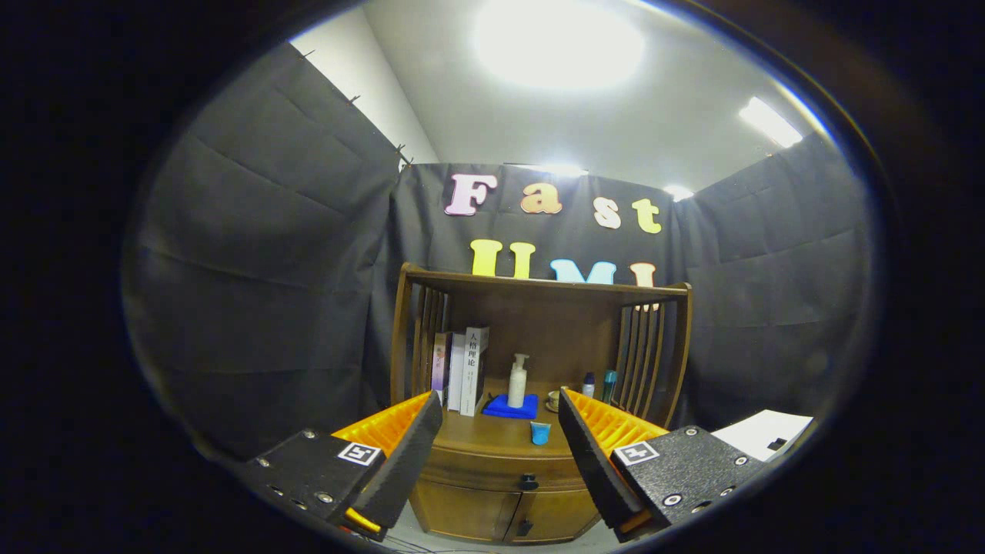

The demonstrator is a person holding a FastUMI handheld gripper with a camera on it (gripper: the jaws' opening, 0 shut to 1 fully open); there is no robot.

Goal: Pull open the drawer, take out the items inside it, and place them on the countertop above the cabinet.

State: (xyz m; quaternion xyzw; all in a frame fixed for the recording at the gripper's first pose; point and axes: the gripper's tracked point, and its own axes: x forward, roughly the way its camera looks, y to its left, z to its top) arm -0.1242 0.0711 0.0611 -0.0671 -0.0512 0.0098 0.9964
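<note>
Your gripper hangs with fingers spread wide, holding nothing. The drawer sits shut under the countertop's front edge, its dark knob centred between your fingers. Come in level and pinch that knob squarely. Avoid the blue cup near the front edge; bare countertop lies to its left.

The wooden cabinet has a smooth, softly glossy brown finish, and its drawer carries a dark knob. On the cabinet's countertop a folded blue cloth looks soft and matt under a glossy white plastic pump bottle. Paper-covered books stand beside it. The gripper spreads its fingers, their pads rough and grainy.
</note>
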